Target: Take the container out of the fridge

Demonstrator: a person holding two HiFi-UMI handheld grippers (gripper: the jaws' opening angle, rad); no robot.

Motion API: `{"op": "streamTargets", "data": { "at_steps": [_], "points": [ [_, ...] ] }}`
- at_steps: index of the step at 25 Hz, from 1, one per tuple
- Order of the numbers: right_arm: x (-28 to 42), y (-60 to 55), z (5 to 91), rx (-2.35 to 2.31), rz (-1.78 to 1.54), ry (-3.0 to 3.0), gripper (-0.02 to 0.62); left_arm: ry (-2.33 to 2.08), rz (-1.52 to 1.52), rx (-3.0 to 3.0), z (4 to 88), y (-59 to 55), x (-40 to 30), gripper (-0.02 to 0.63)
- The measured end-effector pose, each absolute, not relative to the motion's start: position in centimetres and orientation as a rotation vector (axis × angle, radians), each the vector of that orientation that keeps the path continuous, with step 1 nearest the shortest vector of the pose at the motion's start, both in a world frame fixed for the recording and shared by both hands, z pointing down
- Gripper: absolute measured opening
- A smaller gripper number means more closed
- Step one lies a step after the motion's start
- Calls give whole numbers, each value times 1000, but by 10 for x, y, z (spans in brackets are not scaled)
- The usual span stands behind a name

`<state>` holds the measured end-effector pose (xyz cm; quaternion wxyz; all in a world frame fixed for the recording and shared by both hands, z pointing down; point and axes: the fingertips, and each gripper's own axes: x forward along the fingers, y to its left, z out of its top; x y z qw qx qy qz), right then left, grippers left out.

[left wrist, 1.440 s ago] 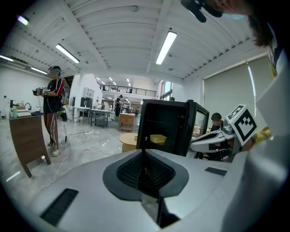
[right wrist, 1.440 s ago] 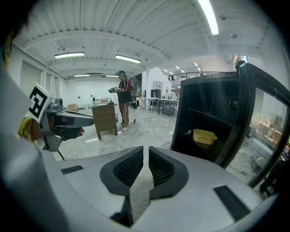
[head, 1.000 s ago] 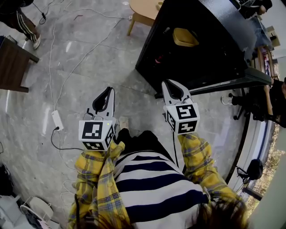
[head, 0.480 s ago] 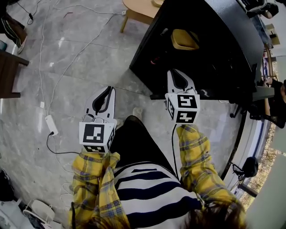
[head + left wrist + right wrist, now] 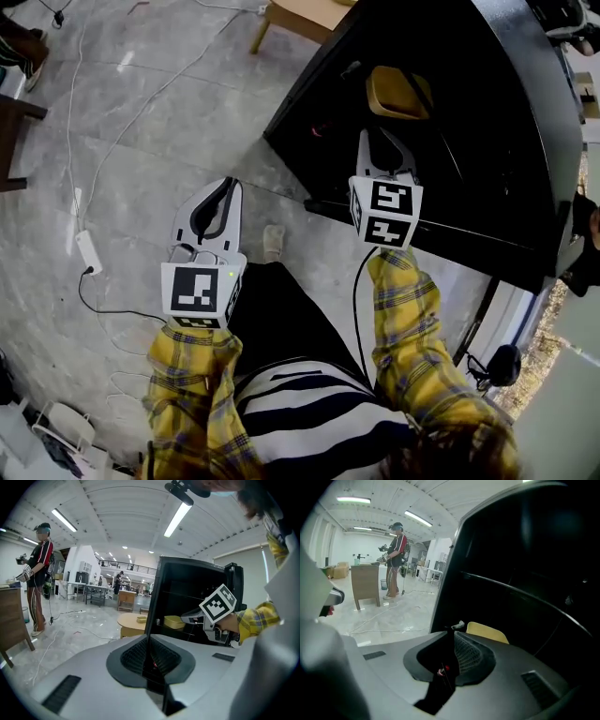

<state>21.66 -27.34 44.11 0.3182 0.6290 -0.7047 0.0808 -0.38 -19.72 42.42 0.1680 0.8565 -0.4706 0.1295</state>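
Left gripper [image 5: 228, 186]: jaws together, nothing between them; held over the floor [image 5: 159, 131], outside the fridge [image 5: 497, 141].
Right gripper [image 5: 376, 136]: jaws together, empty; at the fridge's open front, tips pointing at the container [image 5: 396, 92].
Container: yellow, on a shelf inside the black fridge; just past the right gripper's tips, apart from them.
Fridge: open, dark inside.
Table [image 5: 302, 13]: wooden, beside the fridge.
Cables [image 5: 89, 178]: trail across the floor.
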Motion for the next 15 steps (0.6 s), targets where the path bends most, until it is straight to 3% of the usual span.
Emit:
{"op": "streamTargets", "data": {
  "at_steps": [5, 15],
  "points": [
    [227, -293, 456, 1642, 206, -1821, 77, -1356, 352, 2403, 436, -209, 2, 32],
    [239, -331, 475, 1638, 158, -1751, 91, -1354, 342, 2355, 465, -231, 21, 32]
  ]
}}
